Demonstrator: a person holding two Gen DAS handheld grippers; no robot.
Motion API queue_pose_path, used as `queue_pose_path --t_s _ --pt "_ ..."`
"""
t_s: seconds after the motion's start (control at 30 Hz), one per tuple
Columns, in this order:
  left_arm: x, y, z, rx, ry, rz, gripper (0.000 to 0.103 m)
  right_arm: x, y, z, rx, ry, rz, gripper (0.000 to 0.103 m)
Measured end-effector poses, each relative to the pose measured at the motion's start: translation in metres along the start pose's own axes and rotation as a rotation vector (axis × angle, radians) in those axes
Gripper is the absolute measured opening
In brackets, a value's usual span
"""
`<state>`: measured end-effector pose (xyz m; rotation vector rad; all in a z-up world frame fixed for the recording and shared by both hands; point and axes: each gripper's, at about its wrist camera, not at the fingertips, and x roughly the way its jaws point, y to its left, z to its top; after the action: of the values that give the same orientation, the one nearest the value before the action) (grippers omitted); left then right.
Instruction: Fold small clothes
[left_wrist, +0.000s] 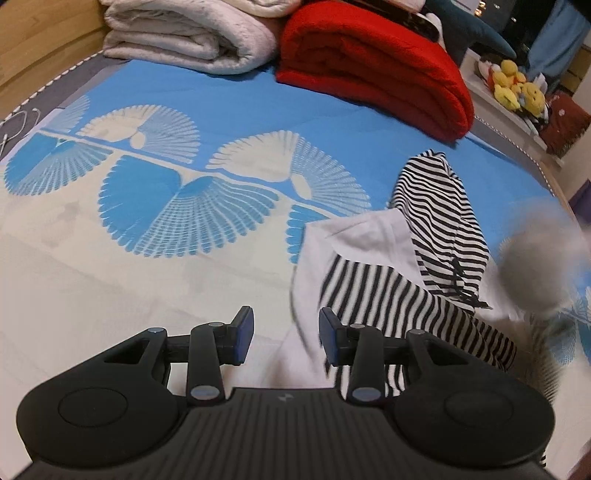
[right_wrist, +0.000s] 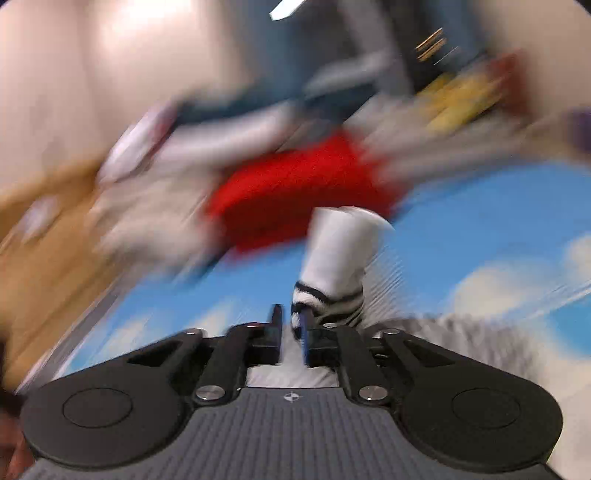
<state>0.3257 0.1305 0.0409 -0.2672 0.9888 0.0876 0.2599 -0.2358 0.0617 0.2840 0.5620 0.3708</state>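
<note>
Nearest the left wrist camera, the left gripper (left_wrist: 286, 338) hangs with its jaws spread wide and nothing between them, just over the near white edge of the striped garment (left_wrist: 436, 258), which lies rumpled on the blue and cream bedspread (left_wrist: 166, 229) with its long axis running away toward the folded red blanket (left_wrist: 373, 66). The right gripper (right_wrist: 291, 332) is clamped on a black-and-white striped fold of that garment, lifted and blurred. No writing is legible.

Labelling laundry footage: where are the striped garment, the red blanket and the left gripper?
striped garment (left_wrist: 439, 221), left wrist view, raised striped fold
red blanket (left_wrist: 369, 62), left wrist view, top of the folded stack
left gripper (left_wrist: 286, 334), left wrist view, between its fingertips
</note>
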Motion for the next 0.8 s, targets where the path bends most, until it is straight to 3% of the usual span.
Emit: queue_pose_path --t_s 0.1,0.17,0.23,0.4,0.53,0.67,0.8 --pt "-0.003 0.010 0.001 -0.016 0.001 0.000 0.043 0.036 0.038 -0.038 -0.059 0.321 0.168 0.027" --pt "-0.006 0.013 0.002 -0.020 -0.005 -0.002 0.043 0.039 0.053 -0.045 -0.142 0.399 0.172 0.028" --pt "-0.007 0.015 0.004 -0.021 -0.009 -0.002 0.043 0.033 0.051 -0.035 -0.173 0.384 0.141 0.031" --pt "0.000 0.008 0.004 -0.019 0.001 0.008 0.043 0.020 -0.006 0.003 -0.060 0.307 -0.004 0.038" --pt "0.010 -0.003 0.003 -0.021 0.023 -0.008 0.043 0.013 -0.057 0.006 0.039 0.274 -0.135 0.038" --pt "0.027 -0.009 0.004 -0.082 0.080 -0.090 0.043 0.019 -0.103 -0.004 0.193 0.274 -0.265 0.038" --pt "0.052 -0.019 0.001 -0.125 0.160 -0.140 0.043 0.010 -0.130 -0.007 0.295 0.285 -0.286 0.038"
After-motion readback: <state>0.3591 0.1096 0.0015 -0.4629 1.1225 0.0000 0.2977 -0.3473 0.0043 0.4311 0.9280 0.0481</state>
